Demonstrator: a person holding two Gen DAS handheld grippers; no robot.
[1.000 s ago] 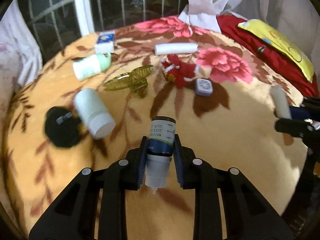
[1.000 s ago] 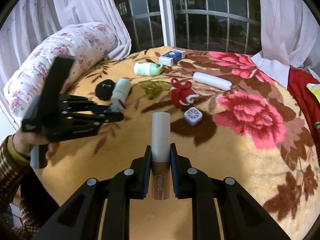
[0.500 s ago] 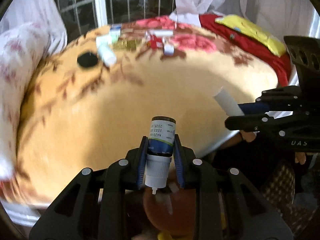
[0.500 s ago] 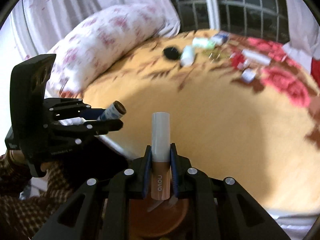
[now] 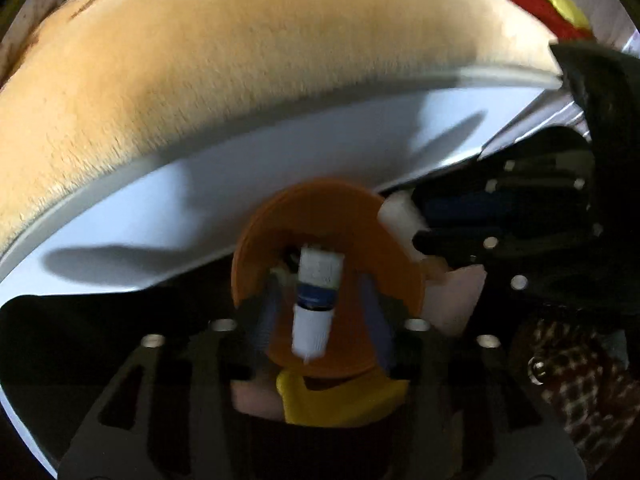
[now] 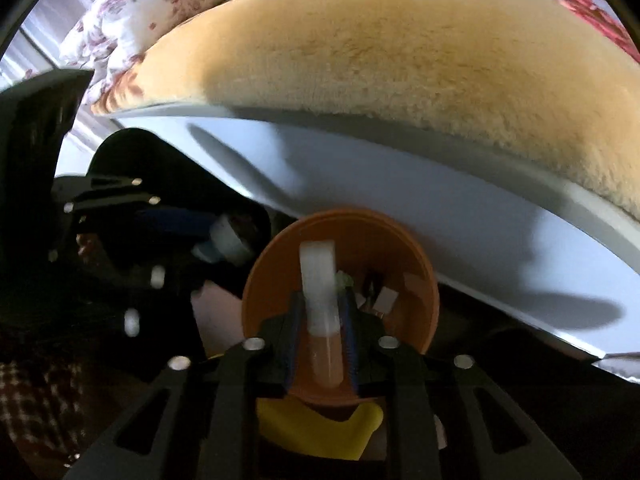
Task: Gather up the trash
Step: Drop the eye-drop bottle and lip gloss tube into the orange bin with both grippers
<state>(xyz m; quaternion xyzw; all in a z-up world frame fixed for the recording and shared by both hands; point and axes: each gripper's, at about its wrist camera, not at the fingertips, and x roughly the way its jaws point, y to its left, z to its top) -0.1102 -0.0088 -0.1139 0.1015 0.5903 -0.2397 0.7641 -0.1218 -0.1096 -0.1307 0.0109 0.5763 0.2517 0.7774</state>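
Note:
An orange round bin [image 5: 352, 216] stands on the floor below the bed's edge; it also shows in the right wrist view [image 6: 416, 256], with small scraps inside. My left gripper [image 5: 320, 304] is over the bin, jaws spread apart, and the small dark-blue bottle with white cap [image 5: 318, 292] sits between them, blurred; the pads do not seem to touch it. My right gripper [image 6: 322, 320] is shut on a white-and-tan tube [image 6: 320, 300] held above the bin's mouth. The right gripper with its tube shows at the right of the left wrist view [image 5: 404, 216].
The yellow fleece blanket [image 6: 400, 52] and white bed side [image 6: 440, 208] fill the upper half of both views. A yellow plastic piece [image 6: 320, 428] lies at the bin's near side. A floral pillow [image 6: 132, 12] lies at top left. A checked sleeve [image 5: 568, 380] is at right.
Both grippers have swung down from above the bed to the orange bin on the floor. The left jaws have spread, and the bottle looks loose between them. The right still grips the tube.

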